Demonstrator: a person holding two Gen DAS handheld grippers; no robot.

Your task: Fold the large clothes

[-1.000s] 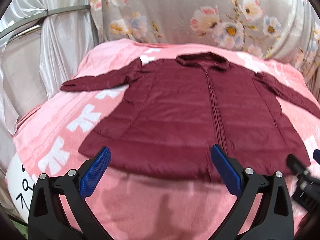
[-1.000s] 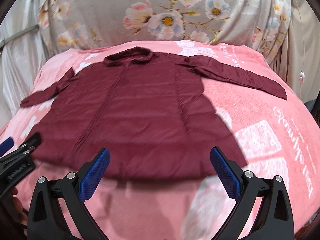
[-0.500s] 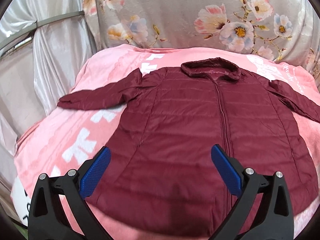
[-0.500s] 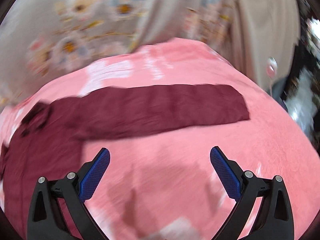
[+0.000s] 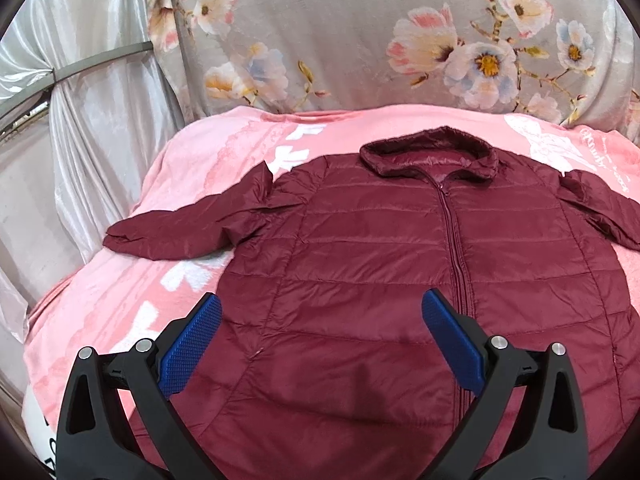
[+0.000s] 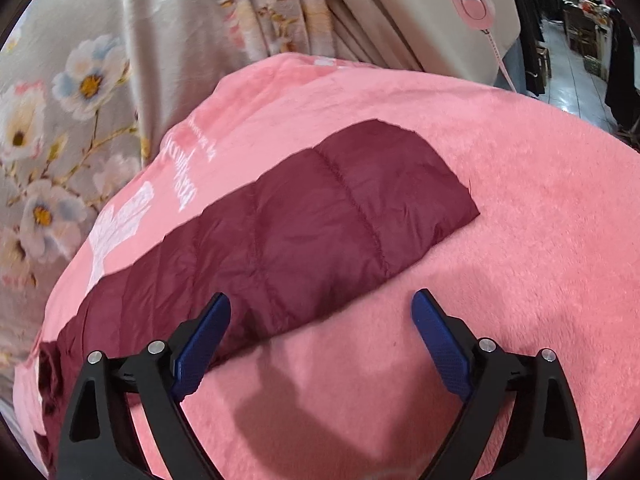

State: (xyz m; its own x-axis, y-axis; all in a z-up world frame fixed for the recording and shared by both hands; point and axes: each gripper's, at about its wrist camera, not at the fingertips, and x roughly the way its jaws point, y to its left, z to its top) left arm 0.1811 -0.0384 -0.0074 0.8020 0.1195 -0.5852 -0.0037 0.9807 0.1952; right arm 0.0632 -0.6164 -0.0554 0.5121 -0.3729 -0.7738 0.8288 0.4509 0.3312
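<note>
A maroon quilted jacket [image 5: 384,264] lies flat, zipped and collar away from me, on a pink blanket [image 5: 200,168]. Its left sleeve [image 5: 188,228] stretches out sideways. My left gripper [image 5: 320,336] hangs open over the lower front of the jacket, with nothing between its blue pads. In the right wrist view the jacket's other sleeve [image 6: 320,216] runs across the pink blanket [image 6: 520,216], its cuff at the upper right. My right gripper [image 6: 320,340] hovers just short of that sleeve's near edge; its jaws are closing but still wide, with nothing pinched.
A grey floral cloth [image 5: 360,32] hangs behind the blanket and a silvery curtain [image 5: 80,120] drapes at the left. In the right wrist view a pink-and-white switch on a cord [image 6: 470,0] hangs on the beige cloth, and a shop aisle [image 6: 576,64] shows far right.
My right gripper swung right, rolled and dropped from the jacket's hem to the right sleeve. My left gripper slid forward over the jacket body; the jacket has not moved.
</note>
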